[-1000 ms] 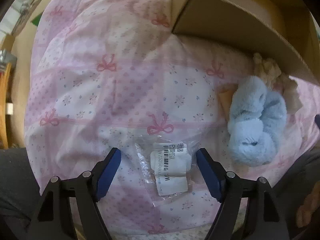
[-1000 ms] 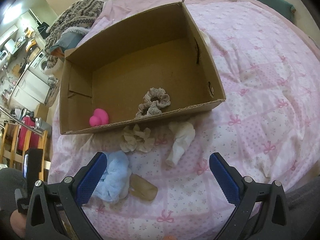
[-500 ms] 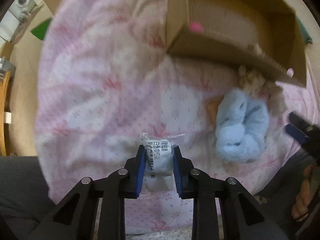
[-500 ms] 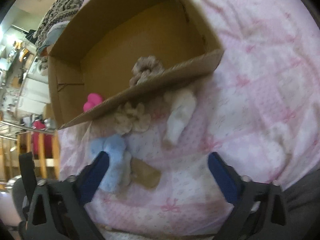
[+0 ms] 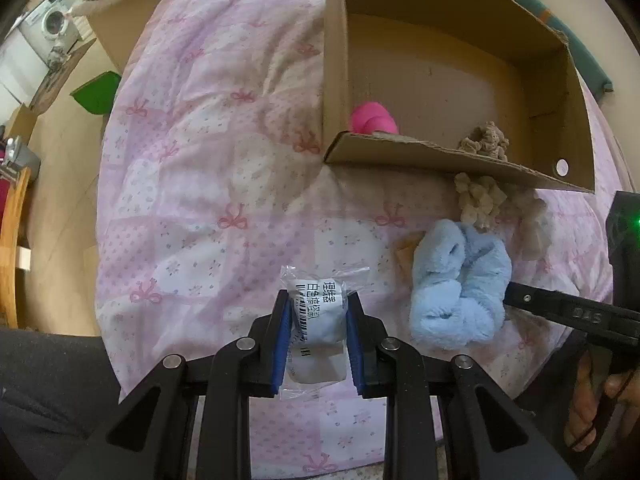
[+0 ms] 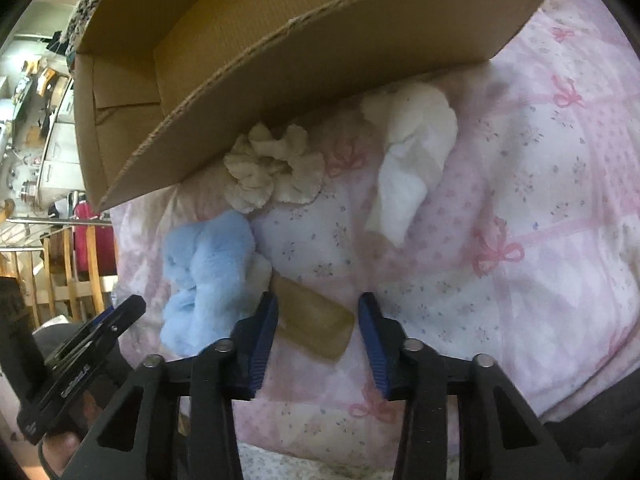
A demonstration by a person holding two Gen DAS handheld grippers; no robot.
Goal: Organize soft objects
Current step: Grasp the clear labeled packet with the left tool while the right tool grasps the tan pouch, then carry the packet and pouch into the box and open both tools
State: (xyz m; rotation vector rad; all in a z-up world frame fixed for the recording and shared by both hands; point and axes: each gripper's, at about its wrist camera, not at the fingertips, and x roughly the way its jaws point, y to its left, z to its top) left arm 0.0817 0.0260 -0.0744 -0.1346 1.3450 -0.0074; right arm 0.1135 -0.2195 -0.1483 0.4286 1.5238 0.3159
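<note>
Left claw (image 5: pixel 318 334) clamped on bagged packet (image 5: pixel 318 312); lift clear over cardboard box (image 5: pixel 576 80) wall. Right claw (image 6: pixel 318 334) apart, straddling tan piece (image 6: pixel 316 330); close squarely.

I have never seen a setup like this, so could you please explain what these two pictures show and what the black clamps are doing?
No robot here: a person holds a two-finger clamp in each hand, each with a camera looking along its fingers. The left gripper is shut on a small bagged item with a barcode label. The right gripper is open, its fingers either side of a tan piece. All this lies on a pink quilt, with a fluffy blue scrunchie, a cream scrunchie and a white cloth. The cardboard box already holds a pink item.
</note>
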